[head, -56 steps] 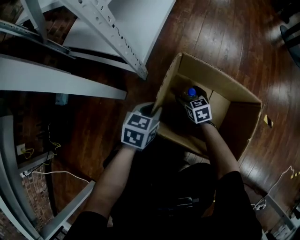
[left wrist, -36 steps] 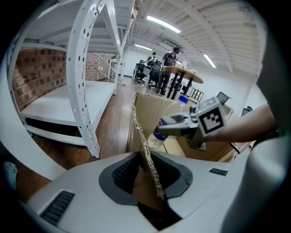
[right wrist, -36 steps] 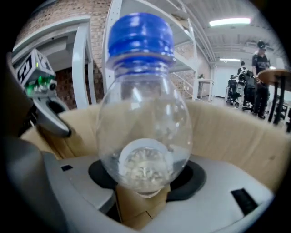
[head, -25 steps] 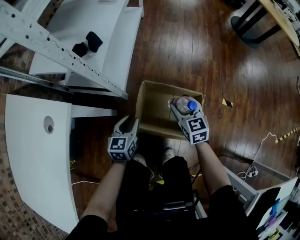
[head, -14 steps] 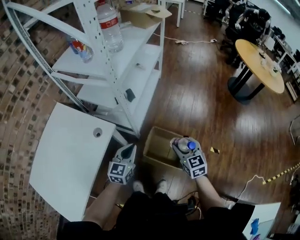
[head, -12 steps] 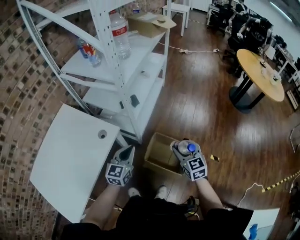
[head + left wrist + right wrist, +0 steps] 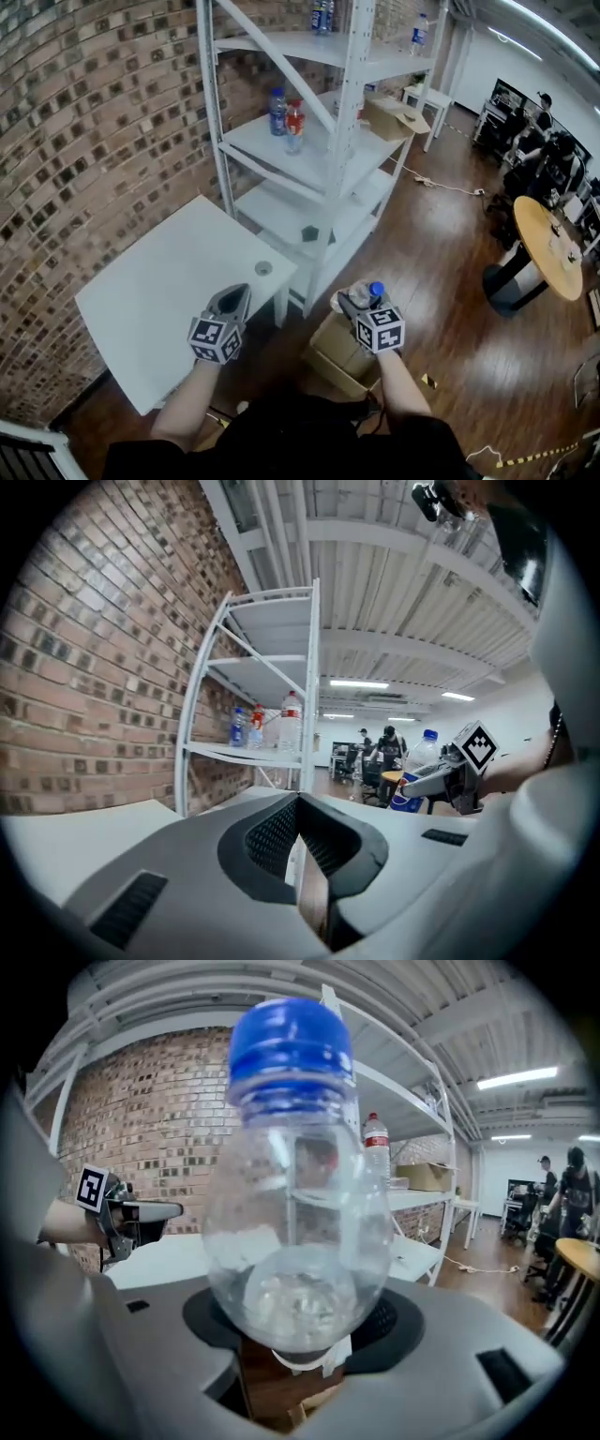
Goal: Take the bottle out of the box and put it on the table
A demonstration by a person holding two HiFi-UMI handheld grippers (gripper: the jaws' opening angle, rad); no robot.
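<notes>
A clear plastic bottle (image 7: 295, 1241) with a blue cap (image 7: 376, 290) stands upright between the jaws of my right gripper (image 7: 302, 1340), which is shut on its lower body. In the head view my right gripper (image 7: 360, 305) holds it up above the open cardboard box (image 7: 330, 352) on the wooden floor. My left gripper (image 7: 235, 294) is shut with nothing in it and hovers over the near right part of the white table (image 7: 159, 281). In the left gripper view its jaws (image 7: 300, 803) meet, and the bottle (image 7: 419, 759) shows off to the right.
A tall white shelf rack (image 7: 323, 150) stands just behind the table, with bottles (image 7: 285, 117) and a cardboard box (image 7: 394, 118) on its shelves. A brick wall (image 7: 84, 122) runs along the left. A round wooden table (image 7: 548, 248) and people are at the far right.
Both grippers have risen from the box to table height, the right one carrying the bottle out of it. The left jaws have closed. The view has swung up to the table and shelves.
</notes>
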